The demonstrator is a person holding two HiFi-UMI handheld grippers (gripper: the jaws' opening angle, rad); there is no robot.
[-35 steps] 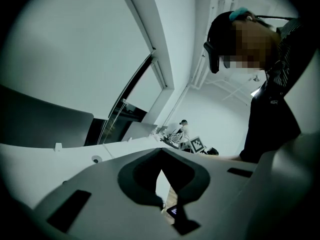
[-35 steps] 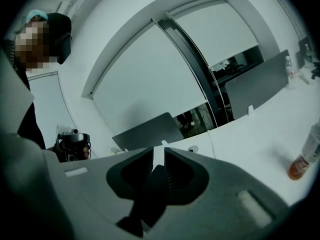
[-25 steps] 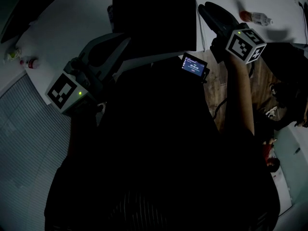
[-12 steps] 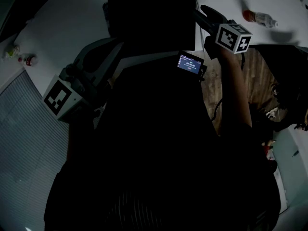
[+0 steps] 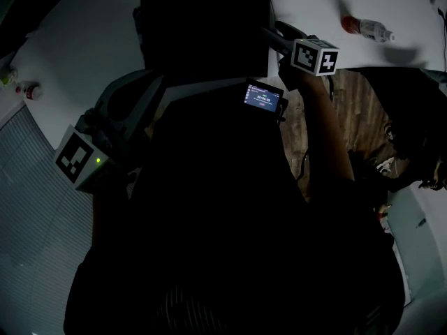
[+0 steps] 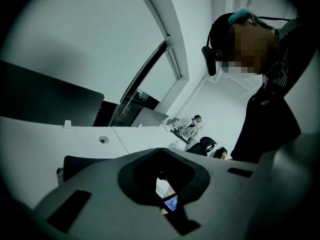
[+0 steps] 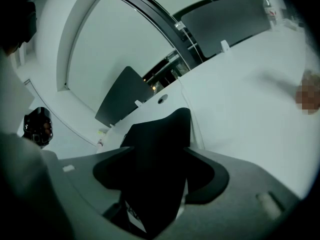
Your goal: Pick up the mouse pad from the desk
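Observation:
The black mouse pad point(image 5: 202, 30) lies on the white desk point(image 5: 91, 40) at the top middle of the head view. My right gripper point(image 5: 269, 38) reaches in from the right to the pad's right edge. Its jaws have just been opening and now stand wide, and in the right gripper view the pad point(image 7: 160, 134) runs between them without the right gripper point(image 7: 157, 153) pressing on it. My left gripper point(image 5: 162, 81) sits by the pad's near left corner. In the left gripper view the left gripper point(image 6: 161, 151) has its tips together with nothing seen between them, and the pad point(image 6: 82, 164) shows behind the left jaw.
A bottle with a red cap point(image 5: 367, 26) lies on the desk at the far right. A small lit screen point(image 5: 262, 98) hangs at my chest. Small items point(image 5: 26, 89) sit at the desk's left edge. Dark divider panels point(image 7: 120, 101) stand behind the desk. Wood floor point(image 5: 349, 117) shows on the right.
My right gripper has dropped from above the desk down to the pad's right edge, its marker cube now smaller and closer to the pad. The left gripper has barely shifted.

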